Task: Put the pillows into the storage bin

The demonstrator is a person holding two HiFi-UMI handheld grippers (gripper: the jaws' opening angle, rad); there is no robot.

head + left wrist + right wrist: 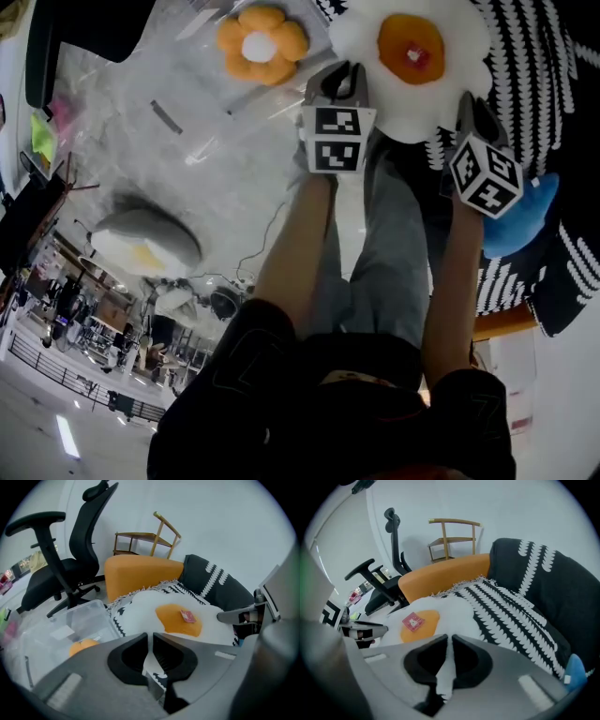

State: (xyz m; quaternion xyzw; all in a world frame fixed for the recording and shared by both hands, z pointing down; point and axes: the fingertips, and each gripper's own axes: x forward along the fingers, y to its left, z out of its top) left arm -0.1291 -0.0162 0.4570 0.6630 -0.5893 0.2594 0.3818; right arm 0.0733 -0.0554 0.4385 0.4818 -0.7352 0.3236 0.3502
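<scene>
Pale floor (225,197) carries a clear, hard-walled bin (131,122) at left, with a plush orange flower pillow (262,44) inside. Just right of it, the left tongs (339,84) and right tongs (473,111) are each clamped on the rim of a soft, white, scalloped egg pillow (412,52) with an orange yolk, over a black-and-white throw (553,75). A blue pillow (525,220) lies rightmost.

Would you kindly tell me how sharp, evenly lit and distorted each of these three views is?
Head view: strong fisheye bending, glare on the clear storage bin, white pillow nearly blown out. Left gripper view: round black vignette, soft near foreground. Right gripper view: same vignette, blurred left edge.
</scene>
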